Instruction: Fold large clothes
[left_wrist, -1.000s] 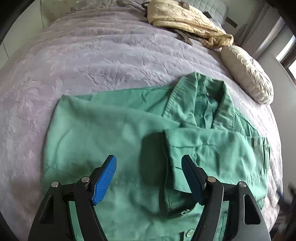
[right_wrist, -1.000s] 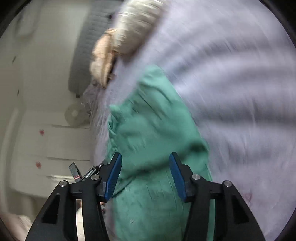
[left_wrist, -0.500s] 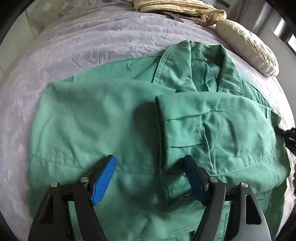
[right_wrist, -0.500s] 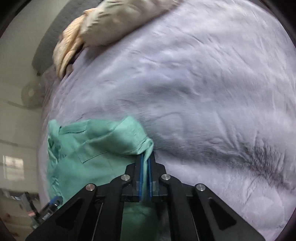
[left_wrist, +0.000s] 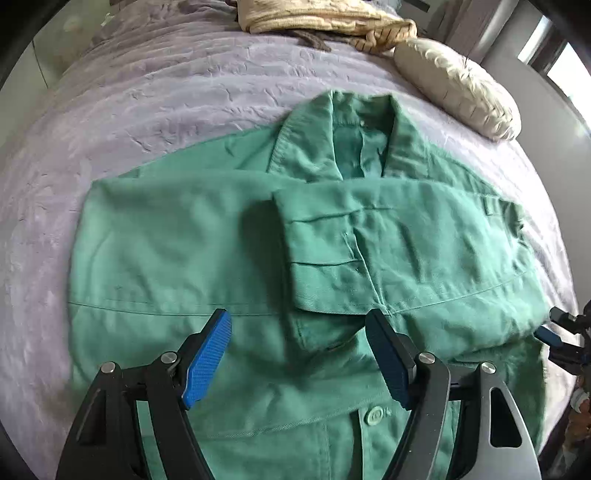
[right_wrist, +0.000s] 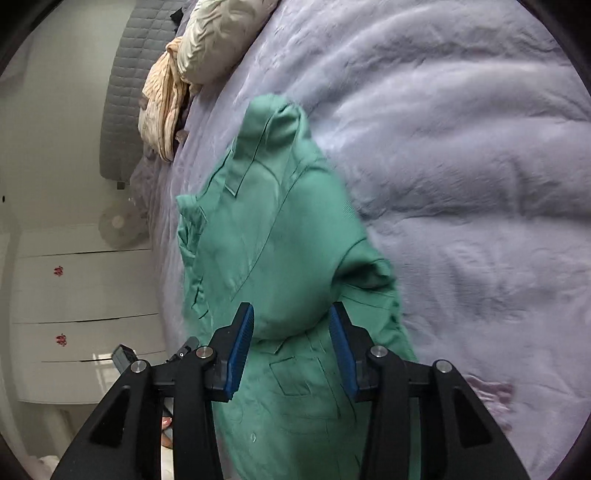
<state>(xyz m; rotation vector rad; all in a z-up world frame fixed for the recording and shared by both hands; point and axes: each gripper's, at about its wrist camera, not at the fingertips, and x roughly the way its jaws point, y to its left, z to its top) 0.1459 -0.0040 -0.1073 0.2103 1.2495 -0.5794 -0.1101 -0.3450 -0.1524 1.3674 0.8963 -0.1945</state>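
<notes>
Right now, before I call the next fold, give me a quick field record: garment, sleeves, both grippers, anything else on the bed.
garment: green jacket, lying front up on the lilac bedspread, collar at the far side
sleeve: one sleeve folded across the chest, cuff near the middle
left gripper: open, above the jacket's lower front, nothing between the jaws
right gripper: jaws opening, over the jacket's side edge, pads not pressing cloth
other items: cream pillow and beige knit at the far end
</notes>
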